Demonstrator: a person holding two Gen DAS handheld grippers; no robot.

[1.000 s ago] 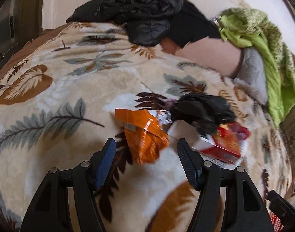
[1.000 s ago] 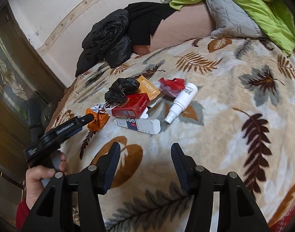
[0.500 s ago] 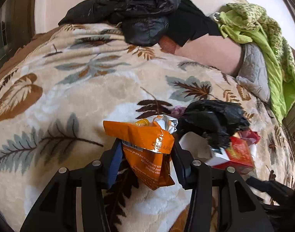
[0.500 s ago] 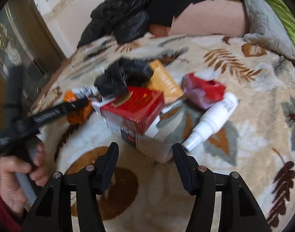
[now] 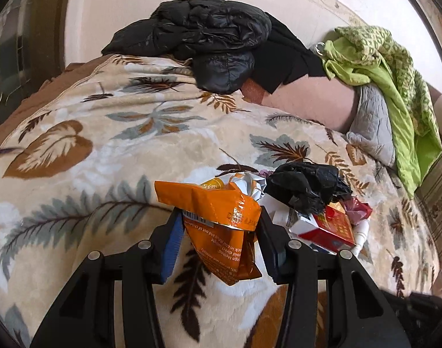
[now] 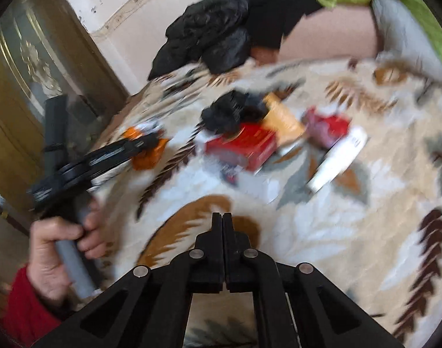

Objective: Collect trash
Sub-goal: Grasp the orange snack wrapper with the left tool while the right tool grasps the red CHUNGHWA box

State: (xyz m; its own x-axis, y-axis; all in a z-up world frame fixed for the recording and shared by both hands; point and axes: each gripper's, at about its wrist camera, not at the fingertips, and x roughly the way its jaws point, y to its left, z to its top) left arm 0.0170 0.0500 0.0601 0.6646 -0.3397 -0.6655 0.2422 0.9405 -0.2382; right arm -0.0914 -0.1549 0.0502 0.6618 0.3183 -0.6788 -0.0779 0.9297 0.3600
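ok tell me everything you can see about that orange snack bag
The orange snack bag is a crumpled, torn-open foil wrapper: glossy orange outside, silver lining showing at its ripped top. A barcode and small white printed text are visible. It sits between the fingers of the left gripper, which press on it from both sides, its top edge draped across their tips. Its lower end hangs just over the leaf-patterned blanket; whether it touches cannot be told. It sits left of the black plastic bag.

1 orange wrapper, 1 red box, 1 white bottle, 1 black bag
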